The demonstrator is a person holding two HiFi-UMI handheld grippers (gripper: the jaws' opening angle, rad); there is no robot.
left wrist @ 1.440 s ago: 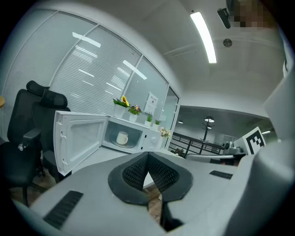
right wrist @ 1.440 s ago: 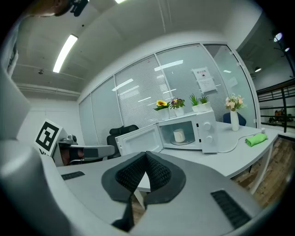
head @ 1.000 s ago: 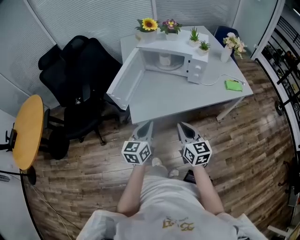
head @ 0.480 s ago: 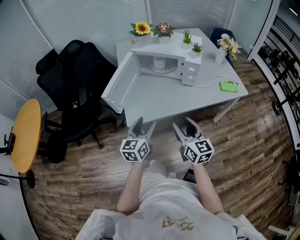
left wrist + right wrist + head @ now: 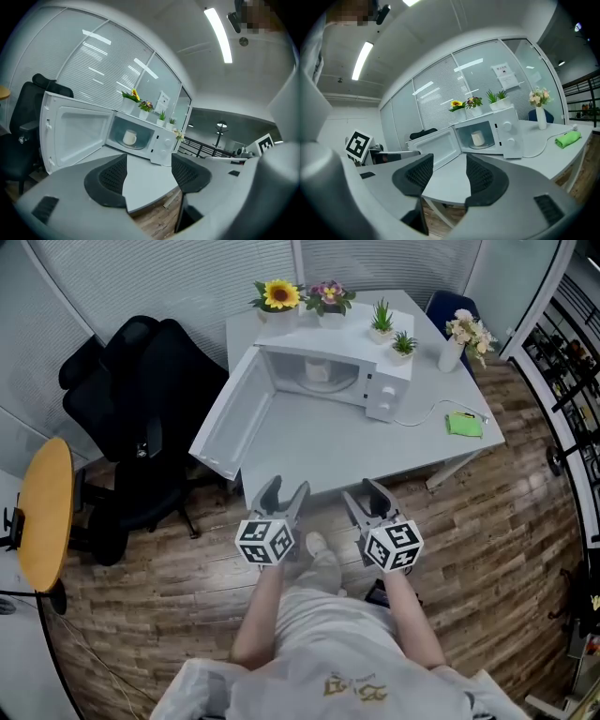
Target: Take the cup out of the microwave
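Observation:
A white cup (image 5: 319,371) (image 5: 129,137) (image 5: 477,138) stands inside the white microwave (image 5: 389,390) (image 5: 161,150) (image 5: 508,133) on the grey table (image 5: 319,456). The microwave's door (image 5: 230,418) (image 5: 75,131) (image 5: 436,150) is swung wide open to the left. My left gripper (image 5: 285,487) (image 5: 149,164) and right gripper (image 5: 362,489) (image 5: 449,161) hover side by side at the table's near edge, well short of the microwave. Both point at it. Their jaws have just been opening and now stand open, with nothing between them.
A black office chair (image 5: 141,418) stands left of the table, close to the open door. A round wooden table (image 5: 42,512) is at far left. Potted flowers (image 5: 281,296) sit on the microwave. A vase (image 5: 455,343), a green cloth (image 5: 466,424) and a white cable (image 5: 427,409) lie to its right.
Both grippers' jaws went from shut to open. Both hands moved forward to the table's near edge, and the table and microwave now look closer.

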